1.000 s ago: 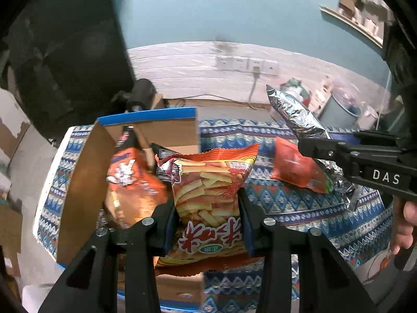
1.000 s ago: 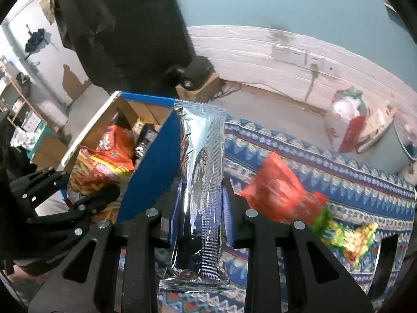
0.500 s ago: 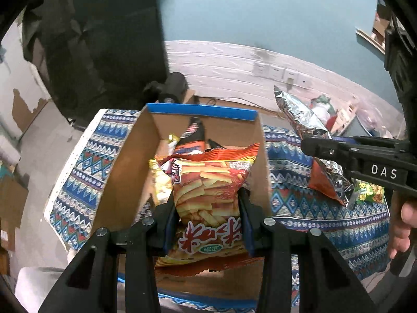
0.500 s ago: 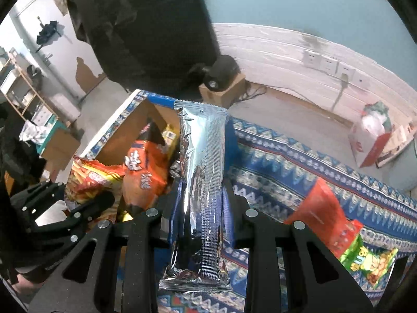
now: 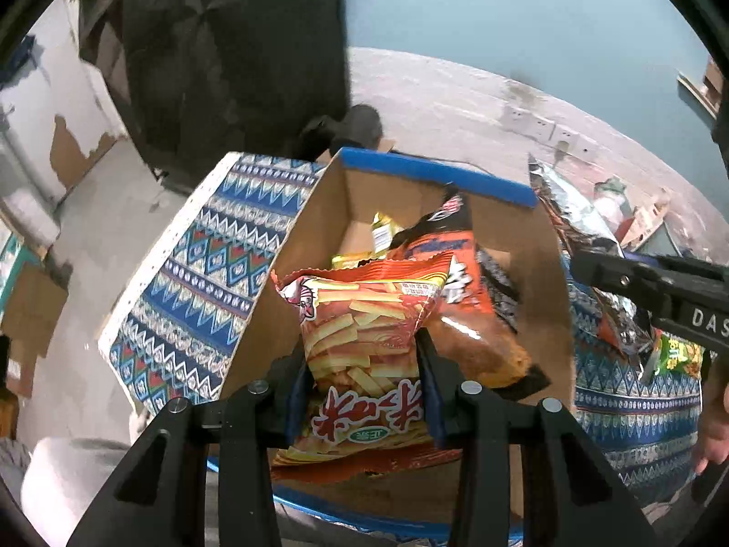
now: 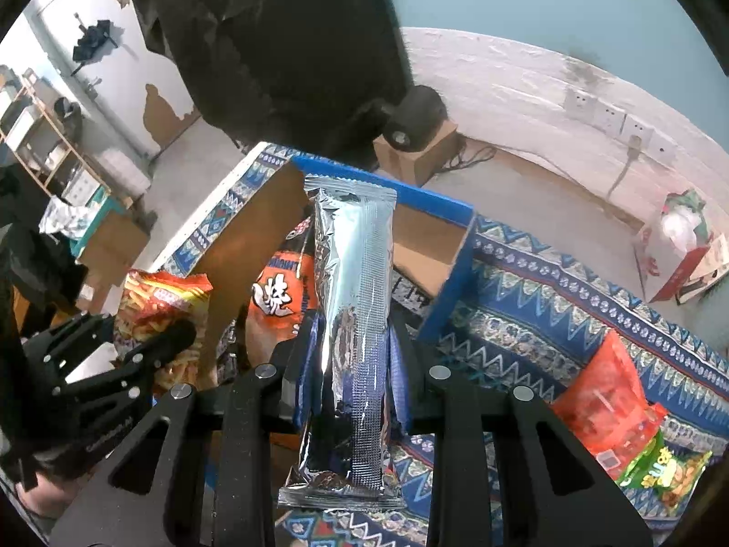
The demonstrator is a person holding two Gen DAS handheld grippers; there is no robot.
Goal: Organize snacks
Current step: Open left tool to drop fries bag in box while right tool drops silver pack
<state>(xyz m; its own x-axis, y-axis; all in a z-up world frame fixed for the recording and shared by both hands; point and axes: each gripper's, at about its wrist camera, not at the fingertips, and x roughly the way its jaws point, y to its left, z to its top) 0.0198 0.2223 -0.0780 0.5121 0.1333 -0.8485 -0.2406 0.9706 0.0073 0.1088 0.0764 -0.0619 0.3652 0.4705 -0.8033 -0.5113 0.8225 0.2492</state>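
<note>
Over the cardboard box (image 5: 291,282), the left gripper (image 5: 364,378) pinches the fries bag (image 5: 364,342); at three o'clock the right gripper (image 6: 351,364) clamps the silver packet (image 6: 353,301). Best lower each bag clear of the walls, release low beside the orange bag (image 5: 469,319).

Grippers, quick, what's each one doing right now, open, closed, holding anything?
Left gripper: closed on the fries snack bag.
Right gripper: closed on the silver foil packet.
</note>
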